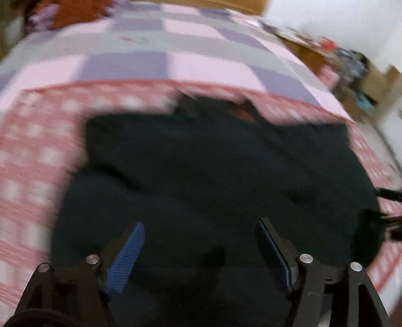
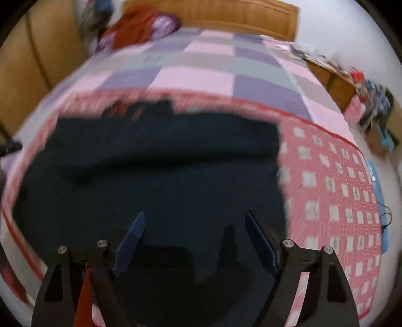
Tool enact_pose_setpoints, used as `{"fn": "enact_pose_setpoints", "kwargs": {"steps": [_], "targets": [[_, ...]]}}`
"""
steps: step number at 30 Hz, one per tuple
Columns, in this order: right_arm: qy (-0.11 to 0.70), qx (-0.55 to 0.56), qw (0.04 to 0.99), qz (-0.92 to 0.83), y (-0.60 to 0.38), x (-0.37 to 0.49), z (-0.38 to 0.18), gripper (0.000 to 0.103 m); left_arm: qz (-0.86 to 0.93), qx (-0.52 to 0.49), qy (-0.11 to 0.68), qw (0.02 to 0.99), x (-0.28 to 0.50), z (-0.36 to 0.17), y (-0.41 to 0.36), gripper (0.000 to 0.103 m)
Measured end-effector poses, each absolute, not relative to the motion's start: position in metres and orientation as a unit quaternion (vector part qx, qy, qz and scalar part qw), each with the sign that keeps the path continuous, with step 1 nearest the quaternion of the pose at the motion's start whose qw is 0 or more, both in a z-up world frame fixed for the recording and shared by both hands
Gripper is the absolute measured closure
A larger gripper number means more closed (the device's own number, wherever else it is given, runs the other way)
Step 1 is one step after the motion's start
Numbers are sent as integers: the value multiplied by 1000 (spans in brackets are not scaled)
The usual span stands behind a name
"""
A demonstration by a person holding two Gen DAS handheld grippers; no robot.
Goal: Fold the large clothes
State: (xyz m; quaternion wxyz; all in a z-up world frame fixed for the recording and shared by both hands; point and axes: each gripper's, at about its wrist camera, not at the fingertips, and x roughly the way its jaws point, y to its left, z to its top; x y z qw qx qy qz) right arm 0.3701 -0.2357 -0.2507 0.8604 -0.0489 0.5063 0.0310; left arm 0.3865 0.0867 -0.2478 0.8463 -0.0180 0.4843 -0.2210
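Both grippers, left (image 1: 201, 241) and right (image 2: 194, 231), have jaws spread wide with nothing between them, above a dark garment (image 1: 213, 171) lying flat on the red checked blanket (image 2: 331, 191). Beyond it a pink-purple checked bedspread (image 2: 201, 73), then a wooden headboard (image 2: 226, 15).

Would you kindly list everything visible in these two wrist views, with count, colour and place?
dark garment: one, navy-black, spread flat on the red cloth
red checked cloth: one, red and white, under the garment
bedspread: one, pink, purple and grey squares, beyond the cloth
headboard: one, wooden, far end
clothes pile: one, rust and purple, far left corner
clutter: several blurred items, right of bed
left gripper: fingers open, empty
right gripper: fingers open, empty
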Motion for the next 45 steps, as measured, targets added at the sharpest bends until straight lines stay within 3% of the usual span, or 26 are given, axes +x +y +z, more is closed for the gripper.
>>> {"fn": "enact_pose_setpoints", "kwargs": {"steps": [3, 4, 6, 9, 13, 17, 23, 26, 30, 35, 39, 45], "targets": [[533, -77, 843, 5, -215, 363, -297, 18, -207, 10, 485, 849, 374, -290, 53, 25], [531, -77, 844, -4, -213, 365, -306, 11, -200, 17, 480, 854, 381, -303, 49, 24], [523, -83, 848, -24, -206, 388, -321, 1, -192, 33, 444, 875, 401, -313, 47, 10], [508, -101, 855, -31, -195, 449, -329, 0, -169, 59, 414, 892, 448, -314, 41, 0], [499, -107, 859, -36, -184, 516, -331, 0, -119, 48, 435, 891, 513, -317, 44, 0], [508, -88, 856, -27, -179, 547, -330, 0, -98, 41, 450, 887, 528, -324, 46, 0], [421, -61, 905, -30, -186, 468, -269, 4, -99, 35, 444, 890, 516, -335, 50, 0], [427, -83, 898, -70, -193, 426, -274, 4, -101, 32, 448, 888, 518, -335, 50, 0], [480, -66, 872, -74, -217, 443, -323, 0, -108, 40, 435, 893, 517, -330, 56, 0], [479, -38, 872, -95, -252, 505, -324, 0, -48, 4, 458, 888, 540, -324, 96, 0], [488, -30, 866, -111, -269, 508, -317, 0, -17, 16, 468, 883, 526, -316, 129, 3], [389, -66, 917, -60, -223, 442, -271, 1, -81, 35, 426, 901, 458, -292, 114, 3]]}}
